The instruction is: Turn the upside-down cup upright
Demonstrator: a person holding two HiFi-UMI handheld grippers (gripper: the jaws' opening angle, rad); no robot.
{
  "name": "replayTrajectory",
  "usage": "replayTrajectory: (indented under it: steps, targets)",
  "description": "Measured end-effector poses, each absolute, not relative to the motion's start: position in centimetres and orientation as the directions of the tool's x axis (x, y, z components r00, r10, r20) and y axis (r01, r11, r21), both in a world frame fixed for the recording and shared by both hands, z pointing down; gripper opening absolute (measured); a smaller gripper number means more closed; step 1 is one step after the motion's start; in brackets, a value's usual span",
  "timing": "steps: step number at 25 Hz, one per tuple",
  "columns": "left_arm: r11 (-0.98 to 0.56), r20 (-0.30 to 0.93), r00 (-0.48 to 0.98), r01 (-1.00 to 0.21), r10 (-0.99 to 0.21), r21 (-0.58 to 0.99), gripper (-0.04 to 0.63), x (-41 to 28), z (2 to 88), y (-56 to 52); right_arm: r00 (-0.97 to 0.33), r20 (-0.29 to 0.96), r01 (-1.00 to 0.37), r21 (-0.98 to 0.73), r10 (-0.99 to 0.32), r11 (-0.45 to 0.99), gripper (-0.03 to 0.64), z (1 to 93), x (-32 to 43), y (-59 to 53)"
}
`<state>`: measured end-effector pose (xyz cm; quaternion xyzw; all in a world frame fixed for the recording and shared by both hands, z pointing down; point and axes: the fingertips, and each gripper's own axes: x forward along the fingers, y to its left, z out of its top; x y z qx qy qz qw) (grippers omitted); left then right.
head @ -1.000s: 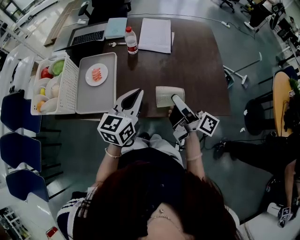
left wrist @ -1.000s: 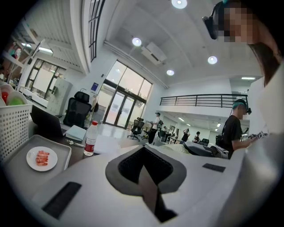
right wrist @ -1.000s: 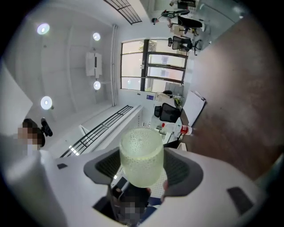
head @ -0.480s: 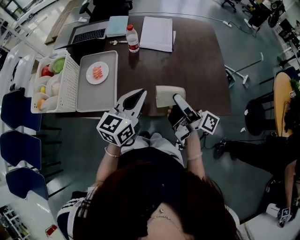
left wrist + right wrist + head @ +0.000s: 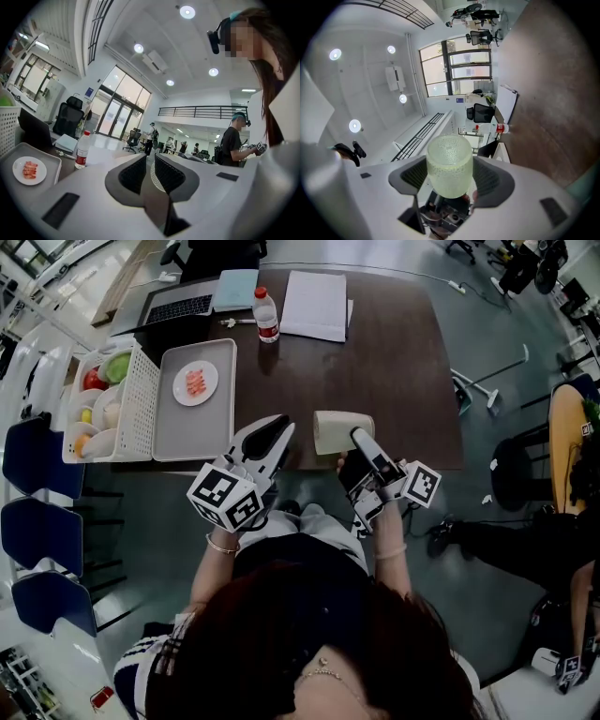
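Right gripper [image 5: 361, 439] is pinching the cup [image 5: 342, 432], and its own view is giving the best look: both pads are pressing on the sides of a pale, pebbled, see-through cup [image 5: 449, 164] sticking out ahead of the jaws. From the head view the cup is lying tipped on its side, right over the near edge of the brown table [image 5: 403, 371], just ahead of the person's lap.

Left gripper [image 5: 279, 425] is hovering just beside it at the same edge. Its jaws have just been easing apart, and its own view is showing only a narrow slit with nothing gripped in the left gripper [image 5: 151, 161]. That view is also catching a person standing far off across the hall, which the head view is not showing.

Bare wood is running from the cup towards the papers [image 5: 314, 306] and the bottle [image 5: 267, 317] at the far edge. On the left, the grey tray [image 5: 192, 432] is carrying a plate [image 5: 195, 383], with a white basket [image 5: 136, 413] touching its outer side.
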<state>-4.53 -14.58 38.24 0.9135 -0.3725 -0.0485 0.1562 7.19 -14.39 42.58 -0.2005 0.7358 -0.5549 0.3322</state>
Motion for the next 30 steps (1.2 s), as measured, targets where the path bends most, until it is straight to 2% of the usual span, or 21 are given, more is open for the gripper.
replayTrajectory:
  steps: [8, 13, 15, 21, 30]
  targets:
    - [-0.769, 0.008, 0.811, -0.558, -0.585, 0.31, 0.115, -3.2, 37.7, -13.6, -0.705, -0.287, 0.101, -0.945, -0.648, 0.31, 0.314, 42.5, 7.0, -14.2]
    - [-0.824, 0.045, 0.868, -0.485, -0.494, 0.292, 0.203, -1.8, 38.3, -12.6, -0.708, -0.302, 0.12, -0.942, -0.638, 0.314, 0.314, 42.3, 6.8, -13.9]
    - [-0.833, 0.058, 0.877, -0.472, -0.477, 0.288, 0.249, -1.5, 38.6, -12.5, -0.709, -0.304, 0.121, -0.942, -0.636, 0.314, 0.314, 42.3, 6.8, -13.9]
    - [-0.847, 0.072, 0.897, -0.437, -0.437, 0.302, 0.33, -1.4, 39.1, -12.2, -0.71, -0.308, 0.119, -0.939, -0.634, 0.323, 0.314, 42.2, 6.9, -13.8]
    - [-0.868, 0.082, 0.926, -0.375, -0.369, 0.327, 0.41, 0.1, 39.2, -11.6, -0.723, -0.326, 0.143, -0.933, -0.608, 0.33, 0.316, 41.7, 6.5, -13.5]
